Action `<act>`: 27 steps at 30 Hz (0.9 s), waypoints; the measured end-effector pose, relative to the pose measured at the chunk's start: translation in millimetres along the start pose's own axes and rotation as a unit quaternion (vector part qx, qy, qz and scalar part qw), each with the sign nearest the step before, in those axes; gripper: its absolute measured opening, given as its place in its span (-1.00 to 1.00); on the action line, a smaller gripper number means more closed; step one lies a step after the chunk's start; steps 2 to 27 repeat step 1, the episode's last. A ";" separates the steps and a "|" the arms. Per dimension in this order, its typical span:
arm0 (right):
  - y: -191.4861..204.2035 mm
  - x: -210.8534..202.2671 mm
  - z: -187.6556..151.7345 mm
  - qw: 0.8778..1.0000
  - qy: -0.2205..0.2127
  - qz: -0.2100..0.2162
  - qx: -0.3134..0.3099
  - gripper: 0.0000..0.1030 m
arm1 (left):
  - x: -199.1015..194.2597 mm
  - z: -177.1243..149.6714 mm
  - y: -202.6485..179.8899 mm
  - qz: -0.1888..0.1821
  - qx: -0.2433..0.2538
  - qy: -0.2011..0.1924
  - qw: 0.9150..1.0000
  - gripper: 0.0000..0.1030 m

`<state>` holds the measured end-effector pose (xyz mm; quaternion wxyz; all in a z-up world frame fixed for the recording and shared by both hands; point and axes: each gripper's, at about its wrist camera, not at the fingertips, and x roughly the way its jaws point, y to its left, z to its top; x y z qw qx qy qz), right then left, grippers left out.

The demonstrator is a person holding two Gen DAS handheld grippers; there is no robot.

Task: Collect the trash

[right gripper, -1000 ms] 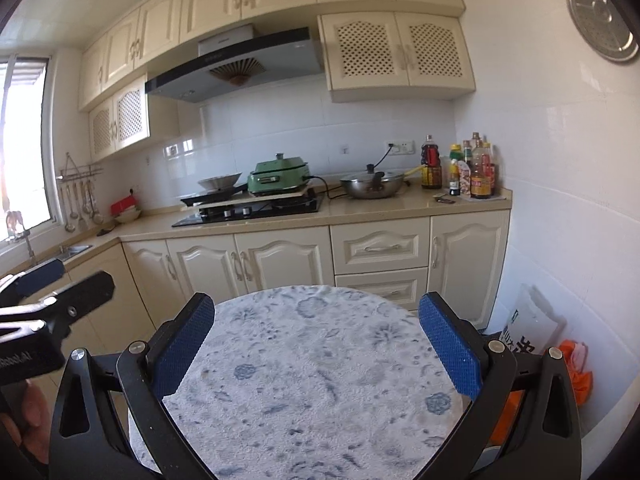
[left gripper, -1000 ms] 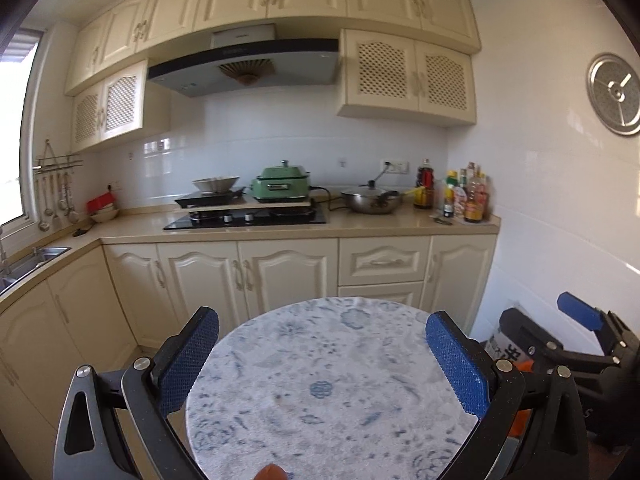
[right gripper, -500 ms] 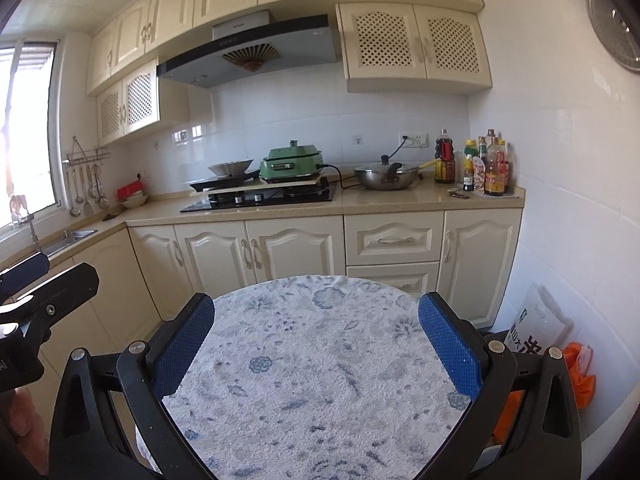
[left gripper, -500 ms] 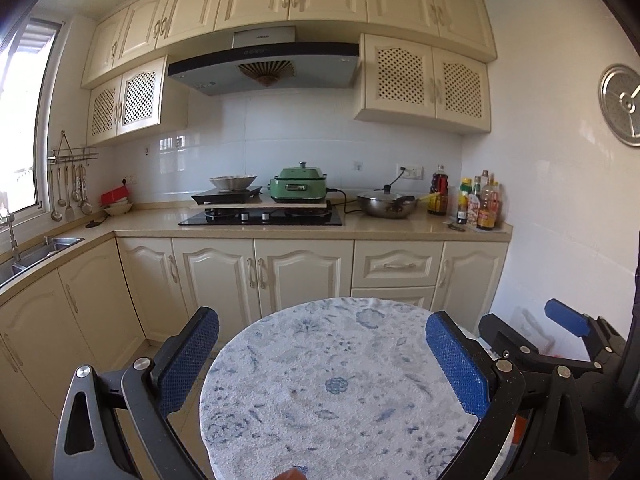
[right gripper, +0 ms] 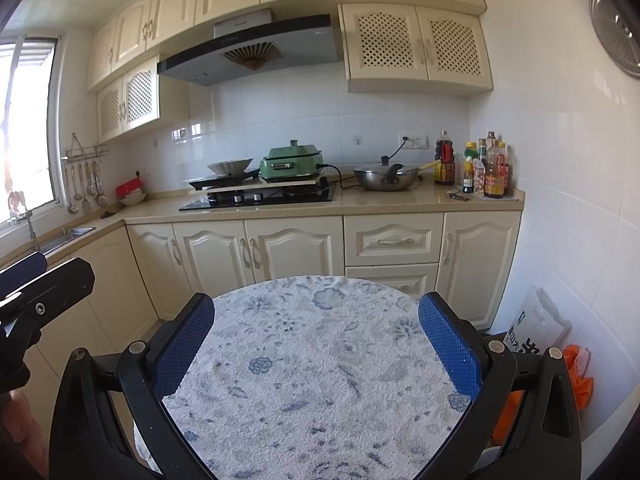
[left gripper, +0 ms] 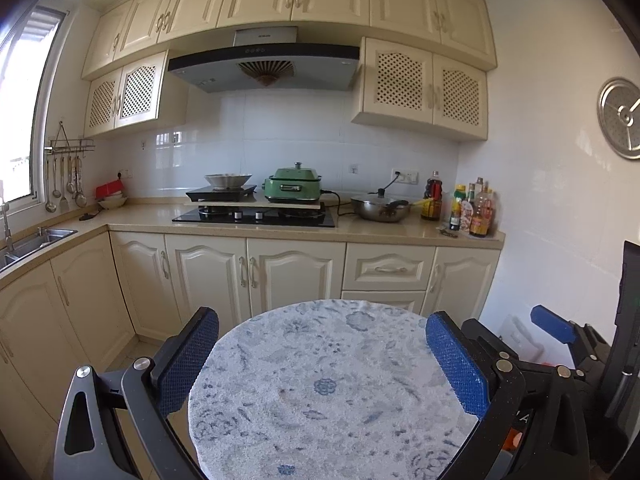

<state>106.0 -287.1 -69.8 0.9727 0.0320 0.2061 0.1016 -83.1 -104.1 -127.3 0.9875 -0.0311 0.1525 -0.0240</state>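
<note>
No loose trash shows anywhere on the round table with the white-and-blue floral cloth (left gripper: 332, 392), whose top fills the lower middle of both wrist views, its near edge cut off by the frame. The only candidates sit on the floor at the right wall: an orange plastic bag (right gripper: 578, 372) slumped just beside a white printed sack (right gripper: 534, 330), both partly hidden behind the right gripper's frame, so what they hold is impossible to tell. In the left wrist view the same corner is almost wholly blocked. The left gripper (left gripper: 322, 364) hangs over the cloth with its blue-padded fingers (left gripper: 456, 360) spread wide, nothing between them. The right gripper (right gripper: 316, 346) is the same story, blue pads (right gripper: 184, 344) wide apart and empty above the cloth. Each gripper peeks into the other's view, only partly: the right one at the left view's right edge (left gripper: 554, 326), the left one at the right view's left edge (right gripper: 24, 272). Beyond the table stand cream lower cabinets (right gripper: 288, 248) under a beige countertop (left gripper: 384, 230), with a black hob (left gripper: 256, 216), a green lidded electric cooker (left gripper: 294, 188), a steel wok (right gripper: 386, 178) and a cluster of sauce bottles (right gripper: 486, 170), labels too small to read. A steel sink (left gripper: 36, 240) is clipped at far left.
</note>
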 end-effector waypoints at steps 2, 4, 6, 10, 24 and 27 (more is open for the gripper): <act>0.8 -0.1 -0.1 1.000 0.001 -0.001 -0.001 1.00 | 0.5 0.1 -0.1 0.002 0.000 0.000 1.000 0.99; 0.8 -0.1 -0.1 1.000 0.001 -0.001 -0.001 1.00 | 0.5 0.1 -0.1 0.002 0.000 0.000 1.000 0.99; 0.8 -0.1 -0.1 1.000 0.001 -0.001 -0.001 1.00 | 0.5 0.1 -0.1 0.002 0.000 0.000 1.000 0.99; 0.8 -0.1 -0.1 1.000 0.001 -0.001 -0.001 1.00 | 0.5 0.1 -0.1 0.002 0.000 0.000 1.000 0.99; 0.8 -0.1 -0.1 1.000 0.001 -0.001 -0.001 1.00 | 0.5 0.1 -0.1 0.002 0.000 0.000 1.000 0.99; 0.8 -0.1 -0.1 1.000 0.001 -0.001 -0.001 1.00 | 0.5 0.1 -0.1 0.002 0.000 0.000 1.000 0.99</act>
